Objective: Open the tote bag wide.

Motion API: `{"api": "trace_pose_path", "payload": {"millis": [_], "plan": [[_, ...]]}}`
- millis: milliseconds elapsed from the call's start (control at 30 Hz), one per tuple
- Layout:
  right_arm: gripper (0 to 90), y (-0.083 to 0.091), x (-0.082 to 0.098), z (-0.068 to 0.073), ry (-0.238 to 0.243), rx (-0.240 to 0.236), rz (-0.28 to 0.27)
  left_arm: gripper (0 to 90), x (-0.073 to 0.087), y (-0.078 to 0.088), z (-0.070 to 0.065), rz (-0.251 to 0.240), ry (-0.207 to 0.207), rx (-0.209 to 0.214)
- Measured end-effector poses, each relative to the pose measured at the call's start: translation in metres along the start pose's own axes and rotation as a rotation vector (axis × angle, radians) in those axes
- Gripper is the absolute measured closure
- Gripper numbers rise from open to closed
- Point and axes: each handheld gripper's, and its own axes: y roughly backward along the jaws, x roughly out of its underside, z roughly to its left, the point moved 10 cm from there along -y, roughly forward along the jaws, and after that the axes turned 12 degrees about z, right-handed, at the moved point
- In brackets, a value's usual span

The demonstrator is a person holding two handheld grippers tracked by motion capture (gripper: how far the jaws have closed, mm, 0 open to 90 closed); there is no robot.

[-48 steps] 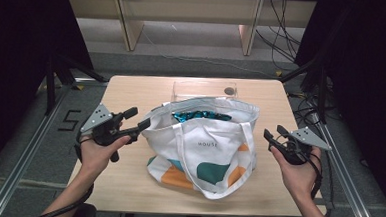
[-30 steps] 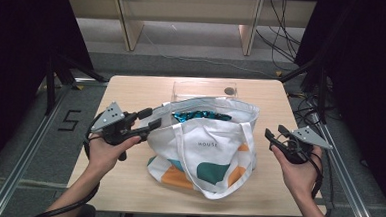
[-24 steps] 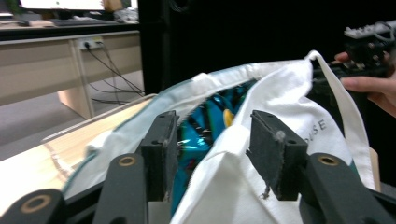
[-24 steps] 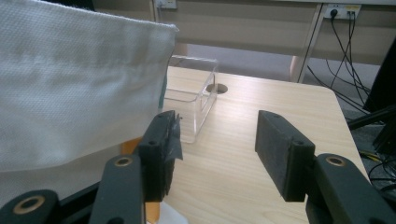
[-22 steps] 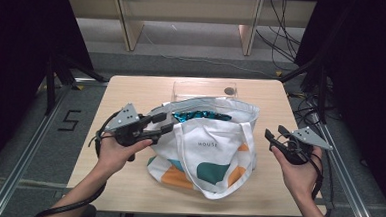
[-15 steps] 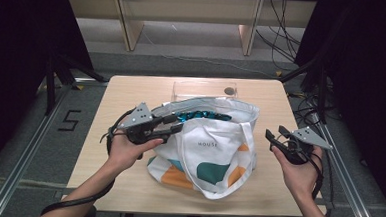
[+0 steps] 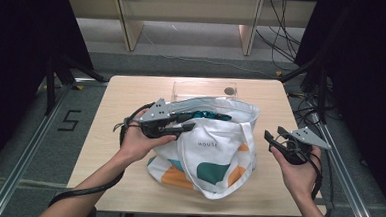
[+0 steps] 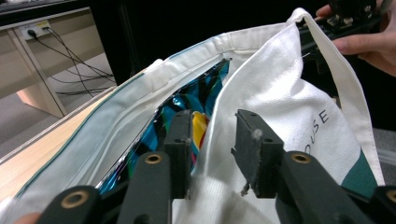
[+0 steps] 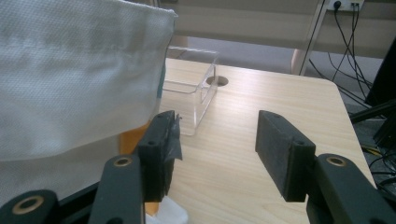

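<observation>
1. Tote (image 7: 214, 149) — white canvas, teal and orange print, standing mid-table (image 7: 131, 93) between my two hands. Its mouth runs across the table, from my left side to my right. Near wall and handle strap face me.
2. Table — light wood; bears the tote and a box behind it.
3. Box (image 7: 202, 90) — clear plastic, at the far edge, just behind the tote.
4. Left gripper (image 7: 187, 124) — at the tote's left end, pointing along the rim toward my right. In the left gripper view (image 8: 212, 140) the near wall's top edge stands between the jaws, one jaw inside the mouth and one outside. The jaws have just been closing on that edge and stand part-way shut, with gaps to the cloth on both sides; I judge no grip yet. This hand is the nearer one, so the coming pinch is its job.
5. Right gripper (image 7: 274, 138) — off the tote's right end, near but apart, jaws wide and empty (image 9: 215, 135). The tote lies to its left.
6. Wrapper (image 8: 196, 102) — shiny blue with a yellow patch, inside the tote, just beyond my inner left jaw.
</observation>
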Motion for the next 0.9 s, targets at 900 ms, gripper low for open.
{"api": "trace_pose_path", "payload": {"millis": [900], "plan": [[47.3, -0.003, 0.002, 0.002, 0.008, -0.021, 0.019, 87.6, -0.017, 0.015, -0.016, 0.06, -0.096, 0.067]]}}
